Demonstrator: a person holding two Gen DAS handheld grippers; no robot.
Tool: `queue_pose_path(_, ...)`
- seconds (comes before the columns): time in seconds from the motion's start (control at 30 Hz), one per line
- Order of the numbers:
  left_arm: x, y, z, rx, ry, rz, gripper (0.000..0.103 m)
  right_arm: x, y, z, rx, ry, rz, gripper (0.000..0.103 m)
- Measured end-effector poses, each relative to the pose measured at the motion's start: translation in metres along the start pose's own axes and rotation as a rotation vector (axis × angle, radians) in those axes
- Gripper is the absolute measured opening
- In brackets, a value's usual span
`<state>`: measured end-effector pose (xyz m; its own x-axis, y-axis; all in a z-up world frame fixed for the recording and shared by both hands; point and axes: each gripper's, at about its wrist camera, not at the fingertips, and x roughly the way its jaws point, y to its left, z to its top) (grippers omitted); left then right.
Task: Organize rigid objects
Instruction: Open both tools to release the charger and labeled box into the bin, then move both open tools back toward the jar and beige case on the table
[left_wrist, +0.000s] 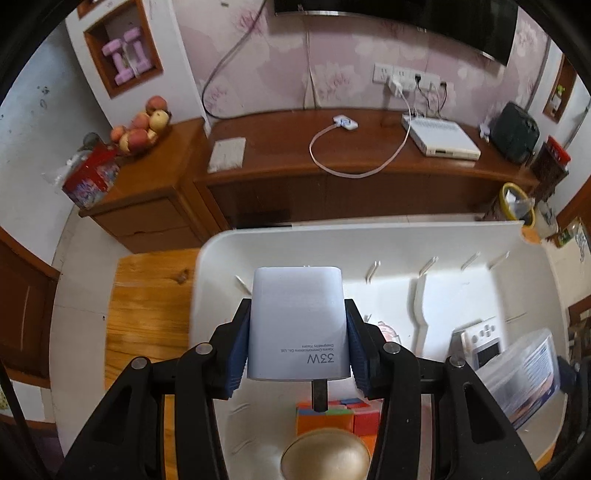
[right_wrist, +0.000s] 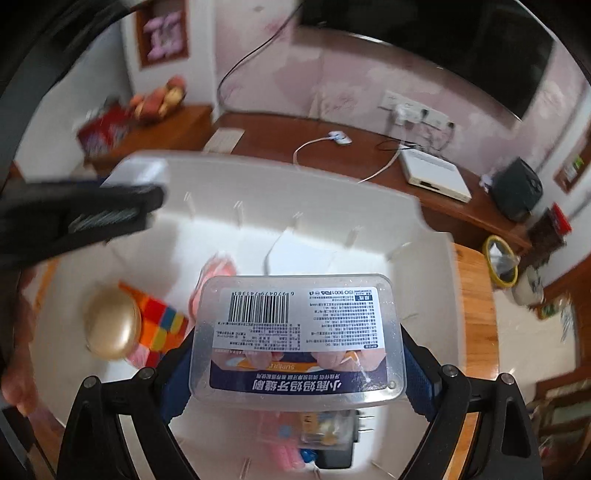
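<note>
**Two loads held above one white bin**

Both grippers are full and both point steeply down into the white bin (left_wrist: 221, 243) on the wooden tabletop (left_wrist: 147, 295). The left gripper (left_wrist: 298, 345) has its jaws clamped on the flat sides of a white charger (left_wrist: 297, 325), its prongs toward the camera. The right gripper (right_wrist: 295, 363) has its jaws spread wide around the short ends of a clear plastic box (right_wrist: 295, 336), so the box's long axis runs across from pad to pad.

The deciding relation, as a judgement: each load hangs directly over the bin floor, the charger toward the left wall, the box toward the right half by the white divider (left_wrist: 421, 306).

The left view shows a white device (left_wrist: 484, 341) lying beneath the box. Only the right view shows the dark plug (right_wrist: 340, 443) and small clutter under the box, plus the gold egg (right_wrist: 110, 325) beside the colour cube (right_wrist: 162, 325) and the left gripper side-on.
</note>
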<state>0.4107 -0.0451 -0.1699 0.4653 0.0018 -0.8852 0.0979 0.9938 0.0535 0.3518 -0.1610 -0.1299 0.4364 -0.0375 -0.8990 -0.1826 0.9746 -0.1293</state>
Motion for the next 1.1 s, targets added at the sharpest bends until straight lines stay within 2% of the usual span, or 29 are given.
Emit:
queue_pose_path(0.17,0.018,-0.001,0.003,-0.021,0.059,-0.038,0.050,0.015,0.018,-0.002,-0.047,0.066,0.044,0.093)
queue_pose_path(0.23,0.021,-0.005,0.002,-0.007,0.067,-0.048,0.051,0.017,0.021,-0.004,-0.056,0.068,0.052,0.094)
queue_pose_path(0.43,0.009,-0.007,0.000,0.056,-0.014,-0.043,0.052,0.018,0.028,-0.012,-0.075,0.083,0.078,0.094)
queue_pose_path(0.5,0.005,-0.007,-0.001,0.057,-0.012,-0.072,0.052,0.014,0.030,-0.016,-0.081,0.075,0.069,0.094)
queue_pose_path(0.57,0.001,-0.008,-0.001,0.066,-0.001,-0.090,0.058,0.009,0.030,-0.020,-0.085,0.062,0.073,0.094)
queue_pose_path(0.63,-0.003,-0.010,-0.001,0.074,0.001,-0.088,0.073,0.002,0.030,-0.023,-0.090,0.045,0.072,0.094)
queue_pose_path(0.7,-0.011,-0.011,-0.001,0.081,-0.018,-0.087,0.083,-0.005,0.029,-0.026,-0.088,0.031,0.077,0.094)
queue_pose_path(0.83,-0.031,-0.011,-0.003,0.094,-0.067,-0.084,0.085,-0.025,0.025,-0.033,-0.070,-0.011,0.100,0.094)
queue_pose_path(1.1,-0.078,-0.009,-0.022,0.143,-0.117,-0.062,0.085,-0.070,0.004,-0.039,-0.001,-0.101,0.142,0.094)
